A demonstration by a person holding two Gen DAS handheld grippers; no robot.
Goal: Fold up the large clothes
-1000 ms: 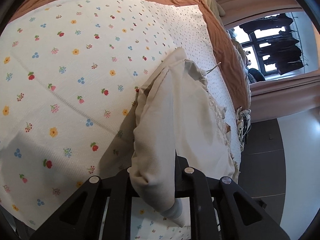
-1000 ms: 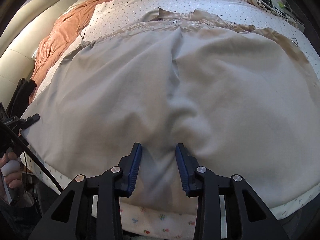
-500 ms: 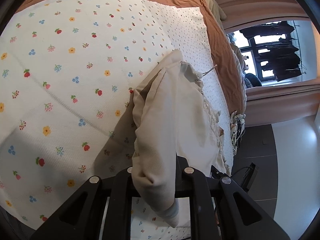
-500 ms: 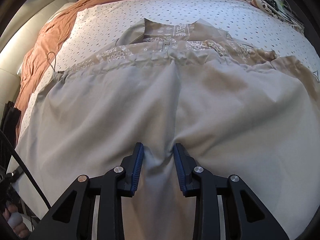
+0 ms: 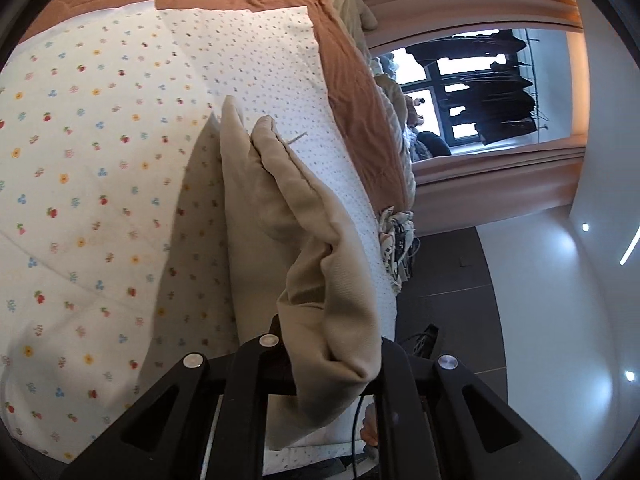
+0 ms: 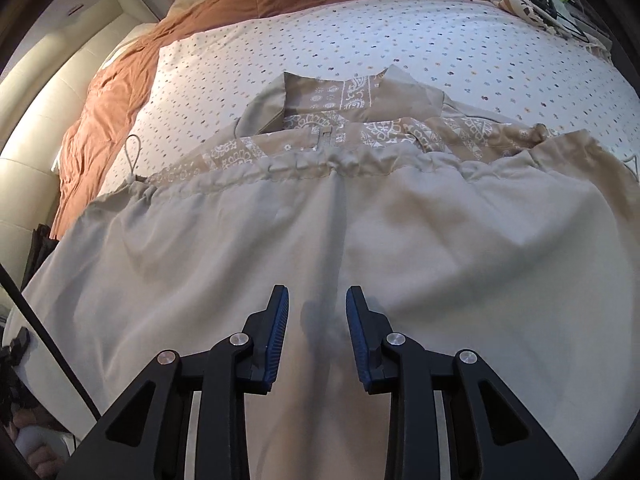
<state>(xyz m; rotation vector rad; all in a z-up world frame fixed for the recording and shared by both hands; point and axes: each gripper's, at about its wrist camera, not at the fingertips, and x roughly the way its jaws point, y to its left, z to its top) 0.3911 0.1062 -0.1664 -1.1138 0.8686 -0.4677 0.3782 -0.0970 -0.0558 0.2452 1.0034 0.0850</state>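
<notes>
Beige woven-cotton garment (image 6: 400, 248), drawstring hem gathered, paisley-printed lining showing at centre top of right view; spread over lower two-thirds of frame. Lying on white dotted bedsheet (image 6: 360, 36), rust-orange duvet (image 6: 120, 80) at upper left. Right gripper (image 6: 316, 312), bottom centre, blue-padded jaws spread, cloth lying between them, not pinched. Left gripper (image 5: 328, 356), bottom centre of left view, jaws pinching bunched fold of same garment (image 5: 276, 208), draped toward frame centre. White flower-print sheet (image 5: 80, 200) filling left half.
</notes>
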